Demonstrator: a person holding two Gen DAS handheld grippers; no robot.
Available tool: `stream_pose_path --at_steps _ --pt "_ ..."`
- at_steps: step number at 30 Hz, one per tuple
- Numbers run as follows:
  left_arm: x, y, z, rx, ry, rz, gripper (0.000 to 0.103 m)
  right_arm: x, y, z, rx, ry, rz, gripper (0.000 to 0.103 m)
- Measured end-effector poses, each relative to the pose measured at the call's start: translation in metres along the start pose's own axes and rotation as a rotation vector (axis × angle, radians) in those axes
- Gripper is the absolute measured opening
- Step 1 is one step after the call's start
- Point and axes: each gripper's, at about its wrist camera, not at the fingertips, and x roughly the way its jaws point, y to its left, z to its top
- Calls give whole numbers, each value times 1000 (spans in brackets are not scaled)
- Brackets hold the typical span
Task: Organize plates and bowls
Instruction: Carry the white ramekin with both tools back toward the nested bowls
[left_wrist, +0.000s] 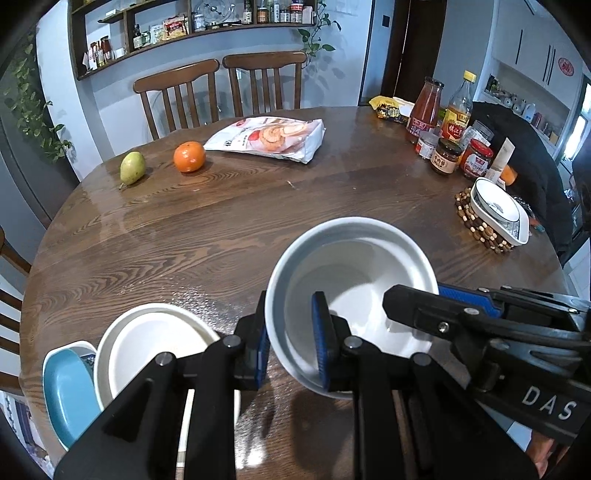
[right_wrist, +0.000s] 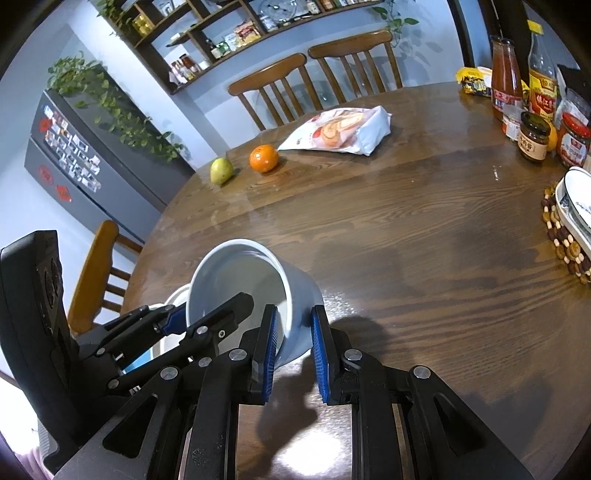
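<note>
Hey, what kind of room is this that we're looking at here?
Most likely a home dining area beside a kitchen: a round wooden table with wooden chairs, wall shelves of jars and packets, and a magnet-covered fridge.

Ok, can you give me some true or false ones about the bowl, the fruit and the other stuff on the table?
1. Both tools grip the same white bowl by its rim. True: the left tool and the right tool each pinch its wall.
2. The orange sits between the pear and the snack bag. True.
3. The white bowl is full of soup. False: it is empty.
4. The patterned dish rests on a beaded mat. True.
5. The jars and bottles stand next to the pear. False: they are on the opposite side of the table.
</note>
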Motion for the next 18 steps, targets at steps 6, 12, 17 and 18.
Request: stream_pose_path --at_steps 6,12,17,18 --pt "-13 10 -5 -8 -21 -1 18 -4 17 -3 -11 -10 -5 20" --pt "-25 22 -9 -19 -40 3 17 -6 33 -5 -31 -16 -9 20" --pt "-33 32 -13 -31 -61 16 17 -5 48 -5 -53 -15 -6 20" --pt "-36 35 -14 -37 -65 19 17 -4 51 -4 -59 -14 -5 20"
